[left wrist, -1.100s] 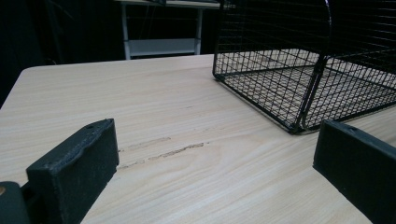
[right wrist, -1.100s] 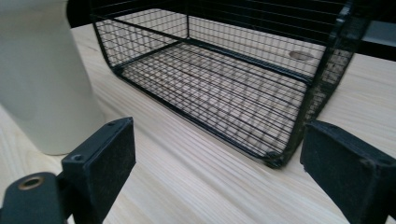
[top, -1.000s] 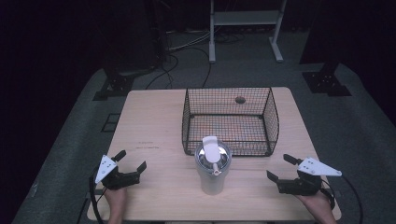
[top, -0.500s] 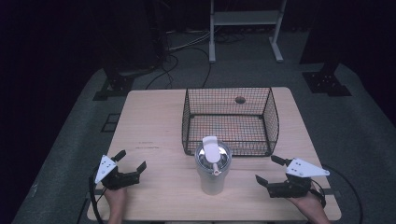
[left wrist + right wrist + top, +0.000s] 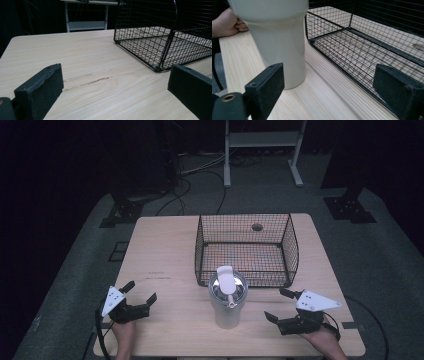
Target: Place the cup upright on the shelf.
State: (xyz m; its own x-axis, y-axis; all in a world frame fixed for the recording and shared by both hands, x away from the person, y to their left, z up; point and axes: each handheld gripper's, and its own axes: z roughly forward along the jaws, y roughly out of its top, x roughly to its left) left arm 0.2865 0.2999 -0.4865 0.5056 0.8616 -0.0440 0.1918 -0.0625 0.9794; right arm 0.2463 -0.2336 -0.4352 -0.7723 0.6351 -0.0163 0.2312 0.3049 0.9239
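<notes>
While no legible writing shows on tumbler (image 5: 228, 306), left tongs (image 5: 142, 293) and right tongs (image 5: 280, 304) gape wide, empty.

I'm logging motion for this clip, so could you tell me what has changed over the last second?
The right gripper has moved leftward along the table's near edge, toward the white tumbler, jaws open and empty. The left gripper, tumbler, wire basket and table stayed as they were.

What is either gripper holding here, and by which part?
Nothing is held. The left gripper and right gripper both stand open, apart from the white lidded plastic tumbler beside the black wire basket.
</notes>
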